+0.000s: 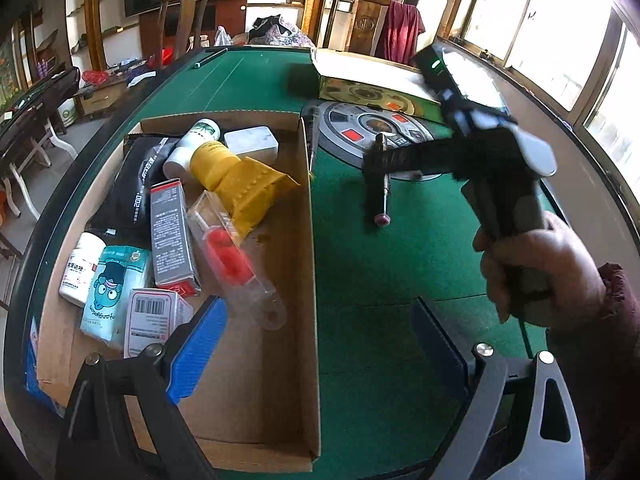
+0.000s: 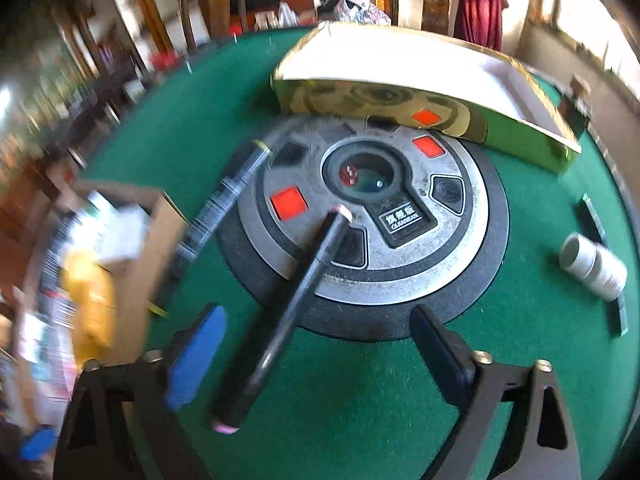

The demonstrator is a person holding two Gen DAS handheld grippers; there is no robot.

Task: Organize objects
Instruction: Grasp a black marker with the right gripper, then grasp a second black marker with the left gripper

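A black marker (image 2: pixel 304 280) with pink ends lies slanted across the edge of the round grey console (image 2: pixel 440 240) on the green felt table (image 2: pixel 520 360). My right gripper (image 2: pixel 318 312) stands open over it; the marker runs between the jaws, nearer the blue finger (image 2: pixel 192 360), and neither pad presses on it. From the left wrist, the right gripper (image 1: pixel 376 168) hangs in a person's hand (image 1: pixel 532 272) above the same marker (image 1: pixel 380 200). My left gripper (image 1: pixel 320 308) is open and empty, straddling the right wall of a cardboard box (image 1: pixel 310 240) filled with several small packages.
A second pen (image 2: pixel 224 204) with a barcode label lies beside the box (image 2: pixel 156 248). A white cylinder (image 2: pixel 592 264) lies at the right. A gold-green open carton (image 2: pixel 400 92) sits behind the console. Chairs and clutter ring the table.
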